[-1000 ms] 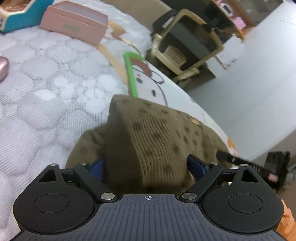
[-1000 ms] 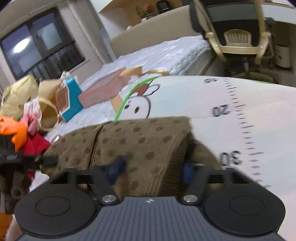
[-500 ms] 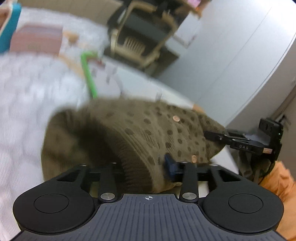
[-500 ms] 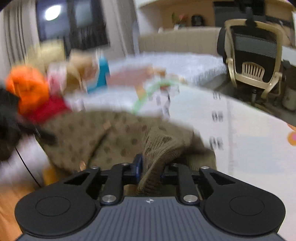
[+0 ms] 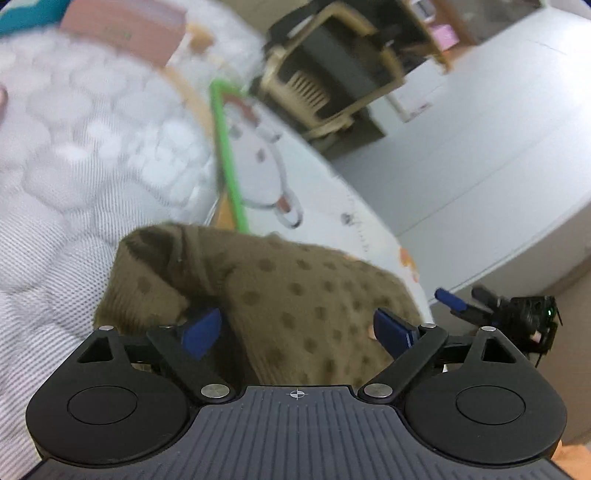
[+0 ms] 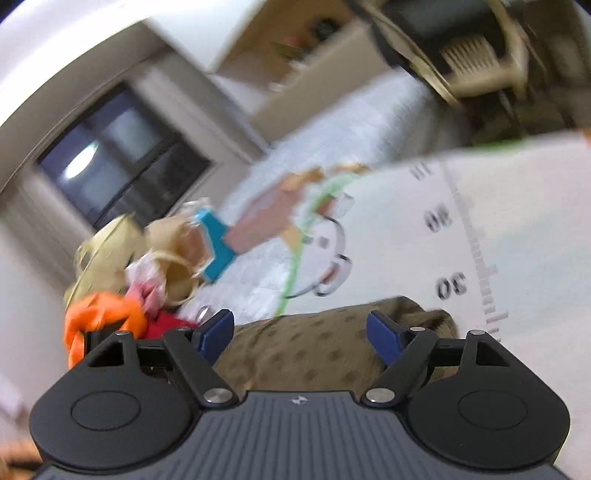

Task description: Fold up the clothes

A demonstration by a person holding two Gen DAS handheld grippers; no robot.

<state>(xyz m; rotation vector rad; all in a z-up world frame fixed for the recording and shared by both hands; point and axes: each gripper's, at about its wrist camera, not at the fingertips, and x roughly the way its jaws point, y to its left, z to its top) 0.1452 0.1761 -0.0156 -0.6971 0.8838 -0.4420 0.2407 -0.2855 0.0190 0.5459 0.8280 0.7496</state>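
Observation:
An olive-brown knit garment with dark dots [image 5: 295, 291] lies bunched on the bed, partly over a white cartoon mat [image 5: 266, 166]. My left gripper [image 5: 299, 328] is open, its blue pads spread wide on either side of the garment's folded bulk. In the right wrist view the same garment [image 6: 314, 350] lies just under my right gripper [image 6: 301, 334], which is also open with the fabric between and below its pads. The other gripper [image 5: 509, 310] shows at the garment's right end in the left wrist view.
A pink box [image 5: 125, 33] sits on the quilted white mattress [image 5: 74, 147]. A pile of orange, red and pink clothes [image 6: 110, 314] and paper bags [image 6: 173, 240] lies at the left. A beige chair [image 5: 332, 74] stands beyond the bed. The mat shows ruler numbers [image 6: 450, 284].
Both grippers were shut on the garment half a second ago and have now opened, letting it drop onto the bed. Both views have swung and blurred with motion.

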